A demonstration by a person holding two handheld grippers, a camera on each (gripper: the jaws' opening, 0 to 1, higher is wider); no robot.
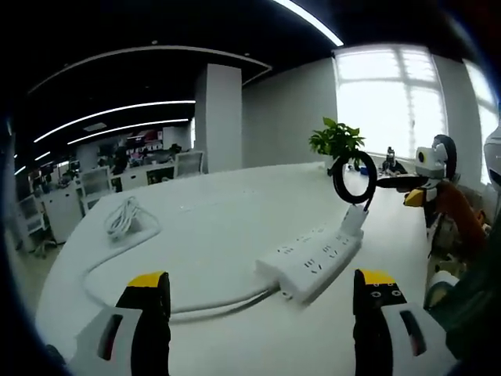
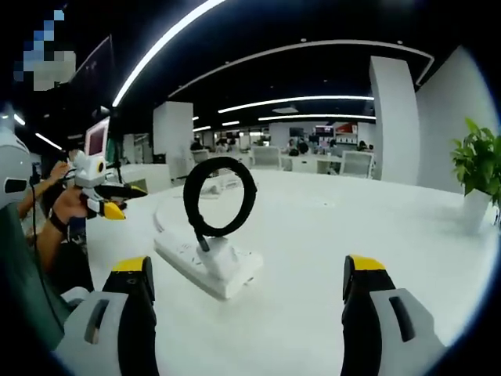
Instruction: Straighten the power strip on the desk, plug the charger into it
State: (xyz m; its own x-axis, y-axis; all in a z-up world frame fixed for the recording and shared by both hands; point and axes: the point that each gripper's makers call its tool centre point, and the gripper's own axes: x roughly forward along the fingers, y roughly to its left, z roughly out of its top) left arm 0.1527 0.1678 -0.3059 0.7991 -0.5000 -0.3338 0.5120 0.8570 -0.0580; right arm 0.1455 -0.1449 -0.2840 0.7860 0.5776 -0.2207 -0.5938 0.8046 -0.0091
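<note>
We've got the white desk (image 1: 235,211) with the power strip (image 1: 311,262) lying mid-desk, its cord (image 1: 117,266) looping away to a coiled bundle. The charger (image 1: 354,219) stands plugged into the strip's far end, black cable loop (image 2: 220,196) upright above it. Left gripper (image 1: 262,294) and right gripper (image 2: 246,278) both hang open, holding nothing, clear of the strip.

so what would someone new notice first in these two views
Probably the white power strip lying on the white desk, with a white charger standing plugged into its far end and a black cable loop rising above it. Next, the yellow-tipped left tongs and right tongs, both open and empty, framing the strip from opposite sides.
</note>
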